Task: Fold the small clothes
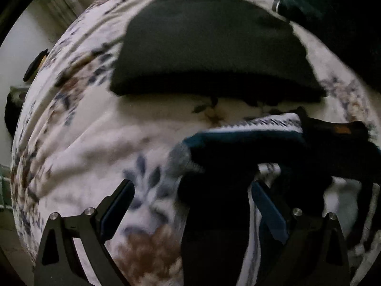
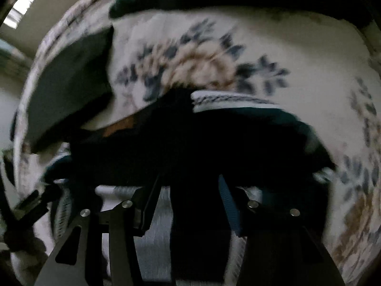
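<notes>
both grippers, left gripper [image 1: 190, 205] and right gripper [image 2: 188, 202], spread and empty over dark small clothes [image 1: 238, 157] heaped mid-bed [image 1: 83, 143]; one dark folded piece [image 1: 209, 47] lies beyond, heap apparently unfolded.

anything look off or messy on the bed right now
Mostly tidy: the dark folded garment lies flat and square on the floral bedspread. The one untidy thing is the dark sock pile nearer the camera: pieces overlap at angles, and a white patterned cuff sticks out from under them. The pictures are too blurred to show any damage.
</notes>
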Available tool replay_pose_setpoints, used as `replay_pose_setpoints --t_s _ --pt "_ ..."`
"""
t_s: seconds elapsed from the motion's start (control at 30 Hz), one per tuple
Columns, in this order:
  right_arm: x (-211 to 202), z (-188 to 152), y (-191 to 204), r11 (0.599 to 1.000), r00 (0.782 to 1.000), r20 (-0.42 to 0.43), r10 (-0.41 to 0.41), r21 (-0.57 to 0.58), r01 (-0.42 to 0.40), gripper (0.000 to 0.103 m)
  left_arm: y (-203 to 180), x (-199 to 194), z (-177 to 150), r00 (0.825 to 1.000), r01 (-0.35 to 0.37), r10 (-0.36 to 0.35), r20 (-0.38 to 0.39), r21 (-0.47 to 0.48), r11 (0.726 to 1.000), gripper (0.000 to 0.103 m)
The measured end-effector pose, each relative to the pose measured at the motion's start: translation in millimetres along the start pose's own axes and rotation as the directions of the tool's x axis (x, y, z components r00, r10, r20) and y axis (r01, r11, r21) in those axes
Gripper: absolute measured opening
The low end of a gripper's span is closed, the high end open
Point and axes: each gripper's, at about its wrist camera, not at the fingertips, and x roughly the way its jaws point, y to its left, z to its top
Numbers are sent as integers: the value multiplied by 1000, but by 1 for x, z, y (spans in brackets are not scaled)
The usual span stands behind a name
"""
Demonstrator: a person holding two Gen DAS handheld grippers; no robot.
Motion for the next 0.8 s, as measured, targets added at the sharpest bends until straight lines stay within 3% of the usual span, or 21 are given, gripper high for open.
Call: replay_pose_setpoints --t_s 0.13,0.2,0.3,0.5,0.57,0.6,0.7,0.8 --pt "-14 -46 -8 998 999 -31 -31 -54 29 53 10 -20 -38 1000 8 -8 20 -18 1000 102" --pt "3 -68 -11 979 986 -55 -158 -135 150 53 11 -5 -52 999 -47 47 -3 13 999 102" --pt "20 -84 -29 959 964 -65 -259 -139 248 53 23 23 -65 996 -66 67 -63 8 998 102" --pt "7 -84 -35 966 969 -53 -243 -98 237 52 26 10 -64 999 -34 34 -25 -14 999 102" --pt "-10 -82 -31 970 974 -10 -226 -95 224 59 24 -5 -62 999 -43 43 7 -11 999 102" --pt "-10 -80 -32 968 972 -10 -234 -99 232 67 24 -4 -62 999 -46 46 3 -9 999 102" --pt "12 -81 -46 974 966 -131 -224 -74 216 69 30 21 -65 997 -40 38 -74 -34 999 102" --pt "-5 -79 -50 986 978 -129 -162 -53 156 69 33 2 -67 999 -21 18 -33 -77 997 102"
